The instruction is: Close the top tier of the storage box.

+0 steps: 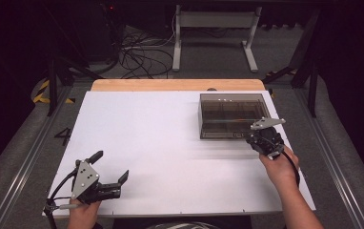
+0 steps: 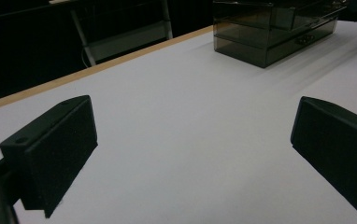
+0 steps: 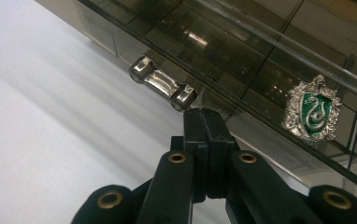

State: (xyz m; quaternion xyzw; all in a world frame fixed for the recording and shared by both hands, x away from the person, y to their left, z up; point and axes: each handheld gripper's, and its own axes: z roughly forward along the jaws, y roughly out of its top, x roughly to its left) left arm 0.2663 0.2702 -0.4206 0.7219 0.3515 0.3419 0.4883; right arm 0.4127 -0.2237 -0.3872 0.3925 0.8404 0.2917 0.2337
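Note:
A smoky see-through drawer box (image 1: 227,112) stands at the back right of the white tabletop (image 1: 170,157). Its lower drawer front carries a silver bar handle (image 3: 163,83) and a silver-and-green crest badge (image 3: 313,109). My right gripper (image 3: 202,114) is shut with nothing between its jaws. Its tips sit right at the near end of the handle; whether they touch it I cannot tell. From above, the right gripper (image 1: 250,137) is at the box's front right corner. My left gripper (image 1: 110,165) rests near the front left edge, jaws wide open and empty. In the left gripper view the left gripper (image 2: 190,135) faces the distant box (image 2: 274,28).
A wooden strip (image 1: 175,85) edges the table's far side. Beyond it on the floor are a white metal frame (image 1: 213,21), loose cables (image 1: 139,55) and black stands (image 1: 56,71). Broad bare tabletop lies between the two grippers.

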